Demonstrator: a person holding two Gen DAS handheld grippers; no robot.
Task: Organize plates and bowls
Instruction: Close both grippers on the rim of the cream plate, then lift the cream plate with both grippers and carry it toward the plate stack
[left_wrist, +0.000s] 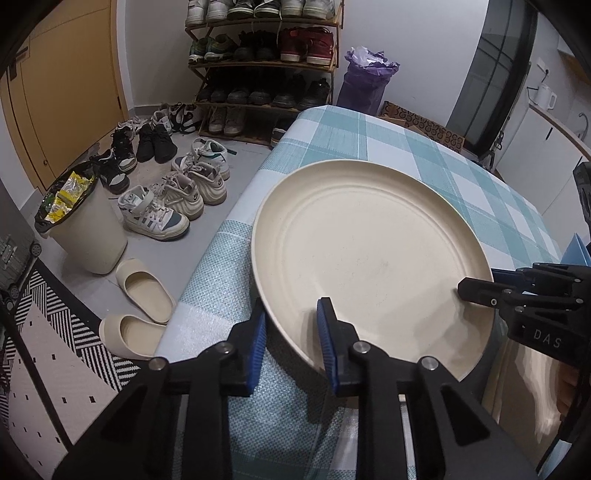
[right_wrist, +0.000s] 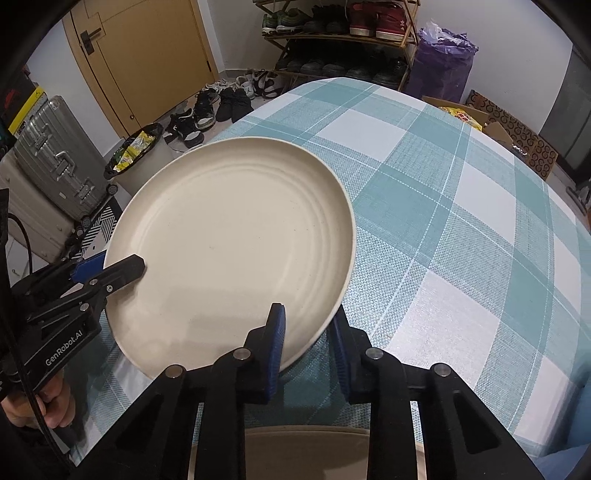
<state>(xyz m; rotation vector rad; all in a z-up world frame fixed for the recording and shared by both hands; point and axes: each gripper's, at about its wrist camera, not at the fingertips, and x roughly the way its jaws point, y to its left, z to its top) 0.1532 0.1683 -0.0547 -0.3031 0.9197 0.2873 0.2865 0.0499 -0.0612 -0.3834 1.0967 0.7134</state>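
A large cream plate with ringed grooves sits over the near left corner of the blue-and-white checked table, and part of it overhangs the edge. My left gripper is shut on its near rim, one blue pad on top and one beneath. In the right wrist view the plate fills the left centre. My right gripper is shut on its near right rim. The left gripper clamps the plate's left edge there, and the right gripper shows at the plate's right edge in the left wrist view. Another cream dish lies below, mostly hidden.
Left of the table stand a beige bin, slippers and many shoes on the floor. A shoe rack and a purple bag are beyond. A silver suitcase stands at left, a cardboard box behind the table.
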